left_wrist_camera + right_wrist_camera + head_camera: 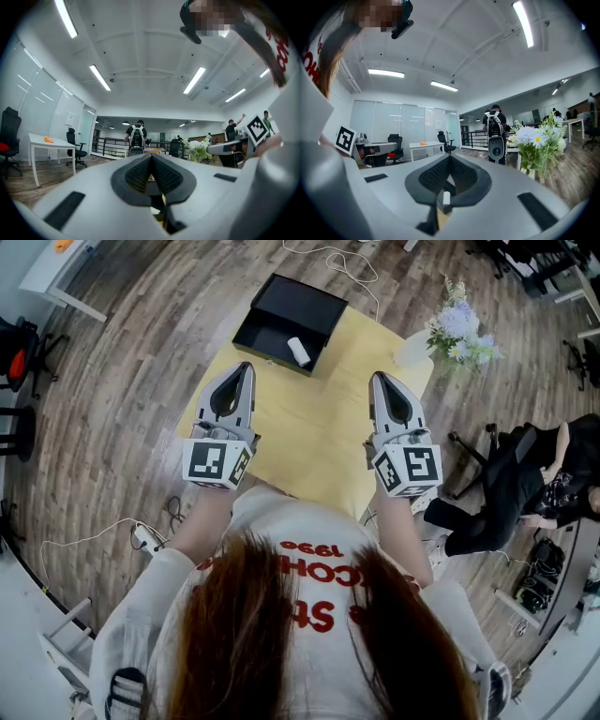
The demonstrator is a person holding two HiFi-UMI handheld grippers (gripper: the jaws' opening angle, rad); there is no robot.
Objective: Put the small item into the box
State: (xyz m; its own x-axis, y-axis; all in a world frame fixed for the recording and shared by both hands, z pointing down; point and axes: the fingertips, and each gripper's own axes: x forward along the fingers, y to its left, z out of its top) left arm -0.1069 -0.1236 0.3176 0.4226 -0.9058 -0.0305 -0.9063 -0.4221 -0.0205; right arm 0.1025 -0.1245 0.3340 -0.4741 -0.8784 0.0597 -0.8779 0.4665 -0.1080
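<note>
A small white cylinder (298, 351) lies inside an open black box (295, 306), near the box's front right corner, in the upper middle of the head view. The box sits at the far edge of a yellow table (309, 427). In the right gripper view the cylinder (446, 198) shows as a pale stub low in the frame, through the opening behind the jaw tips. Below the box in the head view, two grey tools are held side by side over the table, well apart from the box and from each other. Both point toward the top of the frame. The left gripper (244, 368) has its jaws pressed together on nothing, as its own view (151, 157) confirms. The right gripper (378, 377) is likewise pressed together and empty (449, 159). Each carries a marker cube with black and white square patterns, one at centre left (217, 462) and one at centre right (410, 470). Both forearms reach forward from the bottom of the frame, bare at the wrists. The person wears a white sweatshirt (309, 568) with red lettering seen upside down; "1990" can be read, and the rest is partly covered by long hair. White and lilac flowers (459, 329) stand at the table's upper right corner, over a wooden floor (141, 352).
</note>
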